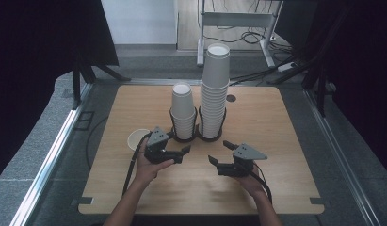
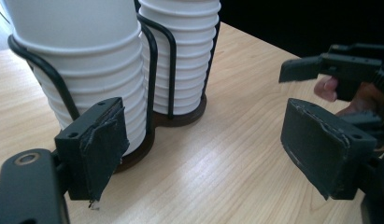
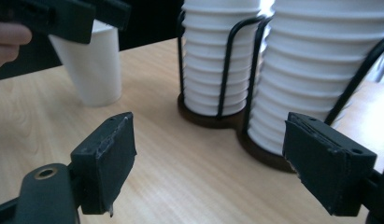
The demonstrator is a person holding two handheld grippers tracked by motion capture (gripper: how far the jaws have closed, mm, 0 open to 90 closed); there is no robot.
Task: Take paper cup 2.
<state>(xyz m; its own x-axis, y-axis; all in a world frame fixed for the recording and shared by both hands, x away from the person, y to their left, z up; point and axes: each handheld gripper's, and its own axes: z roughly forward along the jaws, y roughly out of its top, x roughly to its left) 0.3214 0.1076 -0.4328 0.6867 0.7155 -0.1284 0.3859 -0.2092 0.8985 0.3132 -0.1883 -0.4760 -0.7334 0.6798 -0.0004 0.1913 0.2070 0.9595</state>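
Ahead of my grippers, two cup stacks (image 1: pixel 214 89) in a wire holder (image 1: pixel 197 136) block the table's (image 1: pixel 276 141) centre; a single cup (image 1: pixel 137 139) stands left; bare wood either side.

Both black grippers, left gripper (image 1: pixel 181 153) and right gripper (image 1: pixel 218 153), carry grey three-cornered plates, trailing cables and worn jaws.

Light wooden table (image 1: pixel 276 122) – smooth with fine grain, white ribbed paper cup stacks (image 1: pixel 214 89) – matt, thin black wire holder (image 3: pixel 227 65) slightly shiny, black gripper pads (image 2: pixel 103 149) rough and frayed.
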